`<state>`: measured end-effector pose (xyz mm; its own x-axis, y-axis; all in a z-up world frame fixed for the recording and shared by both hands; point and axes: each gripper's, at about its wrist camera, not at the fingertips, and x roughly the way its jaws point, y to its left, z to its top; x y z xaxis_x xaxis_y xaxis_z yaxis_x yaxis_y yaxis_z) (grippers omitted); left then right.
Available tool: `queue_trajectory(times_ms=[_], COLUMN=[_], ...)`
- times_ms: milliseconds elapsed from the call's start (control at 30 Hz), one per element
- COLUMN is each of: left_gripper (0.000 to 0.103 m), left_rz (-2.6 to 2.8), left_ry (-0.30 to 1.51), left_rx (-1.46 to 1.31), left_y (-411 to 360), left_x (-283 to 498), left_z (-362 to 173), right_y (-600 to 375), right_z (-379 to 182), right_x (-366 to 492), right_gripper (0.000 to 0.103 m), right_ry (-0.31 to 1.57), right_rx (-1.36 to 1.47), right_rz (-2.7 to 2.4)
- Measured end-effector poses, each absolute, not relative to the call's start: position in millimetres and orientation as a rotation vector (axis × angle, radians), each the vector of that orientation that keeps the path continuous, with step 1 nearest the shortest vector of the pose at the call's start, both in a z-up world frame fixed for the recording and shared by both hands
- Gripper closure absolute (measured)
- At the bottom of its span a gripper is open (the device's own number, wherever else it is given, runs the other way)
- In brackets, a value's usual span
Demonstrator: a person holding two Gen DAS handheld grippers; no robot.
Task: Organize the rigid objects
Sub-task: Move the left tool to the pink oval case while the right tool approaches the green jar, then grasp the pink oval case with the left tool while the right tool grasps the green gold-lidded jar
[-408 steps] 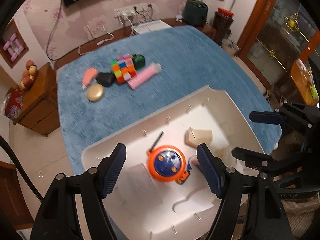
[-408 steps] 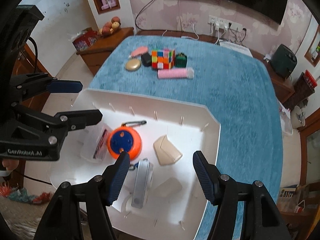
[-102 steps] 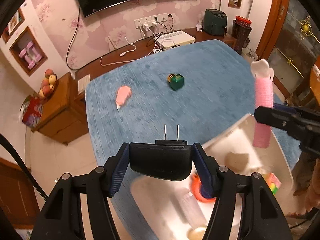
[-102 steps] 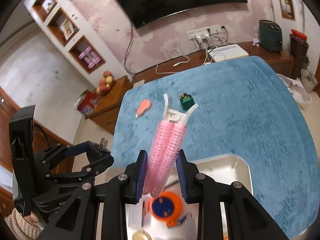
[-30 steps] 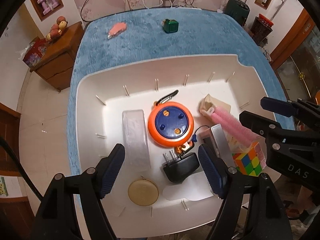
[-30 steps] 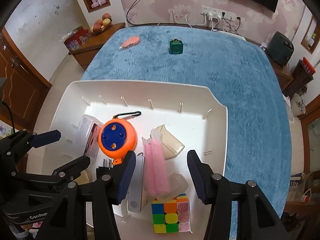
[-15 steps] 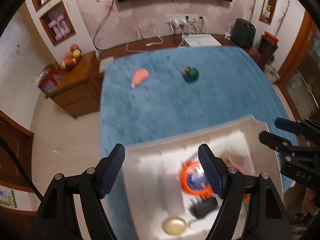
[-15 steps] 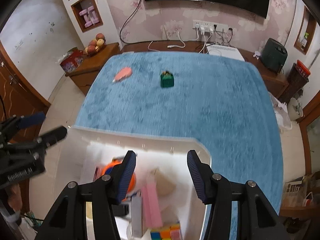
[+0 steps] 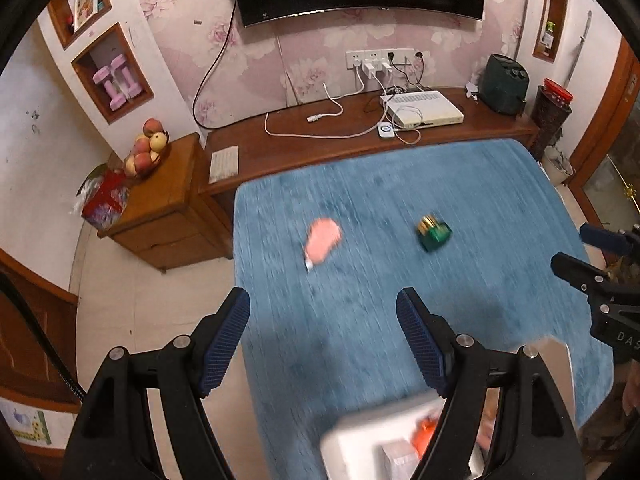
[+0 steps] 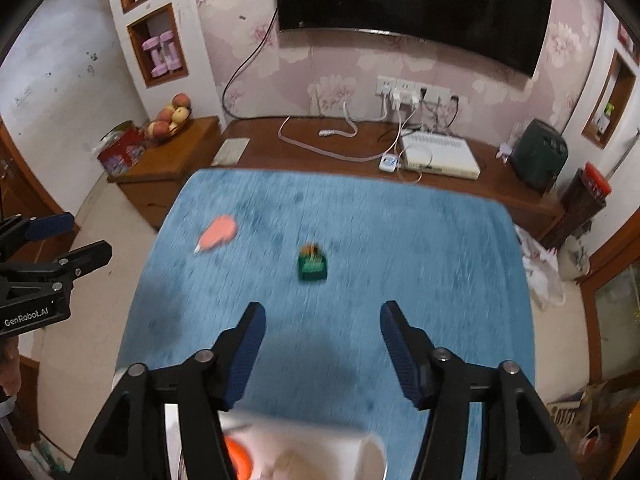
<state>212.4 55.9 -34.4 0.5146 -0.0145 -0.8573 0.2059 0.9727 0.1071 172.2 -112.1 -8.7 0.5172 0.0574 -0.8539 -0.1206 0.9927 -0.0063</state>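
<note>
A pink flat object (image 9: 321, 241) (image 10: 218, 233) and a small green box (image 9: 433, 234) (image 10: 312, 265) lie apart on the blue carpeted tabletop (image 9: 400, 280). My left gripper (image 9: 323, 316) hangs above the carpet, open and empty, with the pink object beyond it. My right gripper (image 10: 322, 330) is empty, its jaws opening, with the green box ahead. The white tray's (image 9: 360, 432) (image 10: 320, 448) far edge shows at the bottom of both views, with an orange reel (image 10: 238, 460) inside. Each gripper appears at the side of the other's view.
A wooden console along the far wall carries a white router box (image 9: 424, 112), cables and a dark green appliance (image 10: 538, 156). A low wooden cabinet with a fruit bowl (image 9: 146, 152) stands left of the table. A television hangs on the wall.
Both grippers have risen off the tray and moved towards the far part of the carpet. The tray has slid to the bottom of both views. The right jaws stand wider.
</note>
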Motion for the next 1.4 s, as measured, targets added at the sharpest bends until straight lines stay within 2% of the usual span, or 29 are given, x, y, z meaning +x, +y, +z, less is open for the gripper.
queue_trajectory(times_ms=[233,633,1000,1167,1233,1267,1333,1367,1400], left_gripper=[0.024,0.024,0.024,0.024,0.024,0.024,0.029,0.035,0.046], left_rz=[-0.132,-0.223,-0.226,-0.218,-0.216,-0.216,-0.217,-0.224,-0.228], left_ry=[1.079,1.230,1.299,1.305,1.297,1.296,1.289,1.284,1.278], left_rx=[0.203,0.248,0.258,0.218,0.197,0.193,0.182,0.177,0.175], left_y=[58.1,50.0,50.1,53.4,54.8,55.1,55.1,54.5,54.6], left_x=[279.0,342.8,355.2,361.2,361.6,362.6,361.8,360.6,360.4], left_z=[-69.4,-165.5,-209.5,-218.6,-217.7,-218.7,-218.6,-217.5,-216.7], right_y=[-99.4,-87.1,-84.4,-84.2,-83.8,-83.9,-85.6,-86.1,-87.0], right_z=[-48.3,-165.5,-193.6,-198.1,-196.8,-196.3,-195.6,-195.1,-194.9], right_x=[241.0,295.2,298.7,299.7,299.5,299.8,299.6,299.0,298.7], right_gripper=[0.041,0.041,0.041,0.048,0.063,0.062,0.063,0.063,0.063], right_ry=[1.059,1.279,1.348,1.354,1.347,1.346,1.346,1.346,1.345], right_rx=[-0.082,-0.036,-0.020,-0.016,-0.017,-0.022,-0.006,-0.001,0.002], right_rz=[0.088,0.071,0.089,0.084,0.085,0.082,0.086,0.087,0.088])
